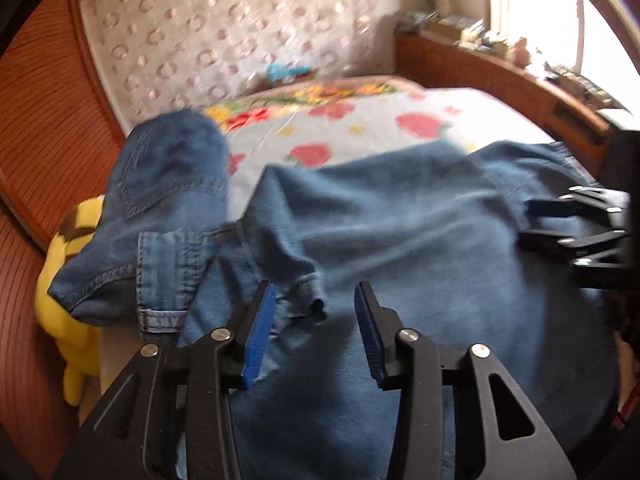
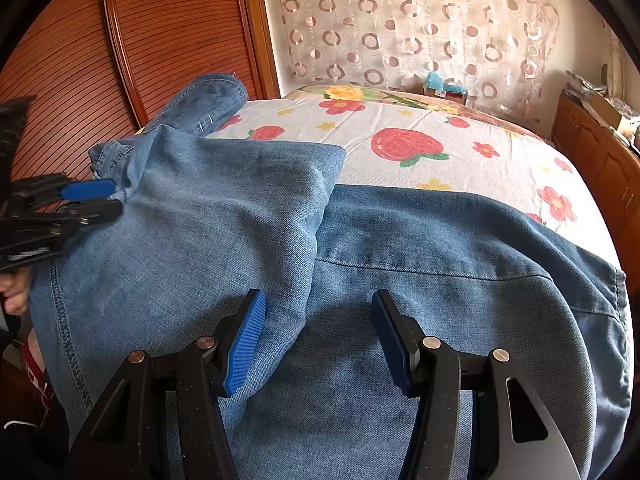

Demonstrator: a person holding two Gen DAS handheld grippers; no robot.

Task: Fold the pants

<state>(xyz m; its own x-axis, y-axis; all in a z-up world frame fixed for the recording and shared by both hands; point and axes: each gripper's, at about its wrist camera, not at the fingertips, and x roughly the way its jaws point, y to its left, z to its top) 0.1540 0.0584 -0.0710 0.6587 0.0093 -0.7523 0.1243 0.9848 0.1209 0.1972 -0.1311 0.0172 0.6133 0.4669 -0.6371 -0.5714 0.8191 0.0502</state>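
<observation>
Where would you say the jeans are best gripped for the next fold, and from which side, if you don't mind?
Probably the far corner of the folded flap on the jeans. It lies flat on the bedsheet as a free, thin edge, so the open right gripper could slide one finger under from the bed side and pinch it. The left gripper is open too.

The pants [image 2: 360, 280] are faded blue denim with lighter stitched seams, lying on a bed [image 2: 480, 168] whose white sheet is printed with red strawberries, red flowers and small yellow stars. Beyond the bed hangs a curtain [image 2: 420, 28] of pale fabric with pinkish-brown rings, left of the bed a reddish-brown slatted wardrobe [image 2: 160, 32], and beside the bed's left edge a yellow plush toy [image 1: 72, 320].
</observation>
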